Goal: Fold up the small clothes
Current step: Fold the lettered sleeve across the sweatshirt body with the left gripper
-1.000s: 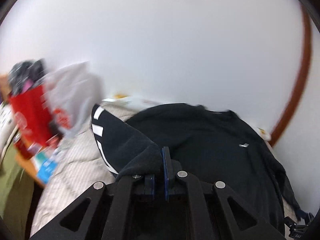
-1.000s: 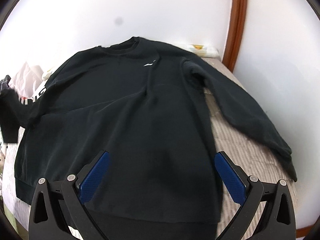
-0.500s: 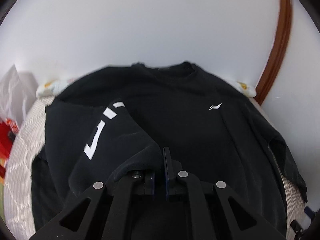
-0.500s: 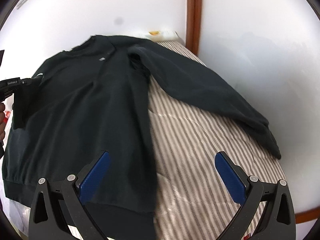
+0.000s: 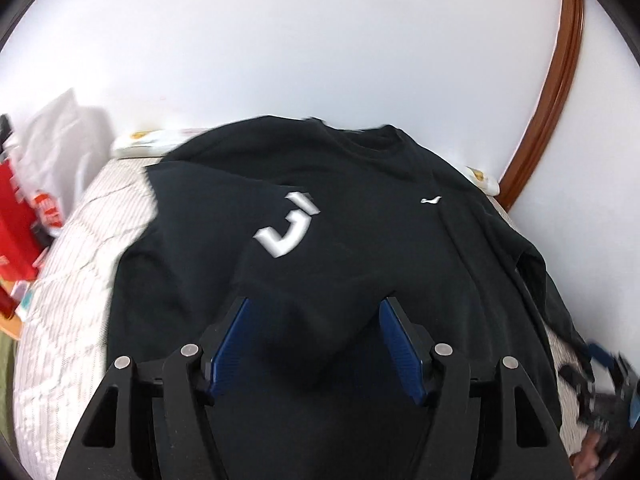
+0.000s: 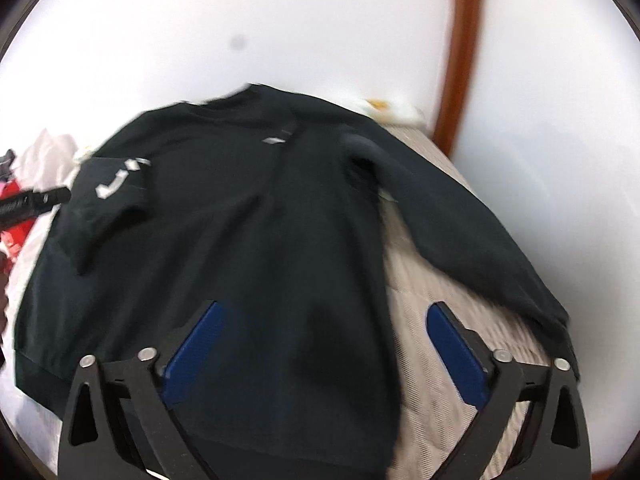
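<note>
A black sweatshirt (image 5: 360,240) lies spread on a striped bed cover (image 5: 72,280); it also shows in the right wrist view (image 6: 260,240). Its left sleeve (image 5: 288,248), with white lettering, is folded over the chest; it also shows in the right wrist view (image 6: 108,196). My left gripper (image 5: 314,344) is open just above that sleeve's cuff and holds nothing. My right gripper (image 6: 320,352) is open and empty above the lower hem. The right sleeve (image 6: 472,232) lies stretched out on the cover.
A white wall stands right behind the bed, with a brown door frame (image 5: 552,92) at the right. A red bag (image 5: 16,220) and white plastic bags (image 5: 60,140) sit at the left. The bed cover (image 6: 440,340) is bare to the right of the sweatshirt's body.
My left gripper carried the left sleeve over the chest, opened and let it go. My right gripper swung right, then back toward the hem, staying open.
</note>
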{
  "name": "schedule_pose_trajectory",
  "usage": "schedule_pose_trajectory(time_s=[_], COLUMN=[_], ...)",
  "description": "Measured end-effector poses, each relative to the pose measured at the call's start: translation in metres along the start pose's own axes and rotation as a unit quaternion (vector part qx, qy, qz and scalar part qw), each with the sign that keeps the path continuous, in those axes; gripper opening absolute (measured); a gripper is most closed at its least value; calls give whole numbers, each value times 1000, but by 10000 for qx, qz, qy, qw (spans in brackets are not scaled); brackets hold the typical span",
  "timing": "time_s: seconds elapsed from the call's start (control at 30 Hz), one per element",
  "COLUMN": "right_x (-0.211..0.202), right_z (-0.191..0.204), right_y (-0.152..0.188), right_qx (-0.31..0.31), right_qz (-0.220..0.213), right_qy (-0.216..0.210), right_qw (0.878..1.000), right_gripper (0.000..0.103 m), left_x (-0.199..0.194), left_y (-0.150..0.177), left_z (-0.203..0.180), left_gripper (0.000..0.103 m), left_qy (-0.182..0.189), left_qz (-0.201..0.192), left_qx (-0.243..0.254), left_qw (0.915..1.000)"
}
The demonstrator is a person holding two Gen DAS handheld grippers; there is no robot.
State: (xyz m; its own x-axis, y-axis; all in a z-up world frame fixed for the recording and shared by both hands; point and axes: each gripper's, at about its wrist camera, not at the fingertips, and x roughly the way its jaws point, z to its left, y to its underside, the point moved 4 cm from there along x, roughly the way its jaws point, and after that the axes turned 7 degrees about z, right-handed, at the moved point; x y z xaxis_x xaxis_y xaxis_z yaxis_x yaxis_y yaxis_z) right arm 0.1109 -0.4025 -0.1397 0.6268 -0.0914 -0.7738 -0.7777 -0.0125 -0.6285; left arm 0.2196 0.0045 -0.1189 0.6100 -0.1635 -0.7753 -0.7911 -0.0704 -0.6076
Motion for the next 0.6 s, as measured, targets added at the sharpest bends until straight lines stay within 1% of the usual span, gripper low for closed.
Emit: schedule_pose_trajectory(time_s=[0.1, 0.17, 0.27, 0.33, 0.4, 0.47, 0.53, 0.57, 0.6], right_x=[-5, -4, 3, 10, 21, 30, 38, 47, 54], right_z=[42, 72, 119, 149, 182, 209, 229, 240, 247], right_y=[-22, -33, -47, -54, -58, -61, -64, -66, -69], right_qx=[-399, -667, -1056, -1280, -1496, -1671, -1801, -1869, -1893], right_qz=[-240, -308, -303, -271, -169, -175, -158, -108, -23], right_qy=[-120, -144, -390, -594, -763, -930, -1005, -1039, -1045], right_qw=[9988, 9972, 9932, 9896, 9857, 9814, 9784, 9768, 9763], right_gripper=[93, 92, 92, 92, 92, 92, 91, 90, 81], left_x=[-16, -18, -18, -15, -11, -11, -9, -8, -6], left_y=[18, 32, 58, 74, 84, 91, 92, 93, 94], left_z=[37, 61, 92, 109, 121, 127, 129, 129, 130], left_gripper=[63, 63, 63, 63, 63, 63, 63, 63, 63], left_qy=[-373, -703, -845, -863, -741, -604, -551, -547, -551], left_qz=[-54, 104, 309, 448, 545, 517, 428, 388, 399], left_qx=[-89, -141, -224, -297, -367, -393, -333, -301, -282], left_qw=[9993, 9974, 9957, 9948, 9951, 9961, 9970, 9973, 9973])
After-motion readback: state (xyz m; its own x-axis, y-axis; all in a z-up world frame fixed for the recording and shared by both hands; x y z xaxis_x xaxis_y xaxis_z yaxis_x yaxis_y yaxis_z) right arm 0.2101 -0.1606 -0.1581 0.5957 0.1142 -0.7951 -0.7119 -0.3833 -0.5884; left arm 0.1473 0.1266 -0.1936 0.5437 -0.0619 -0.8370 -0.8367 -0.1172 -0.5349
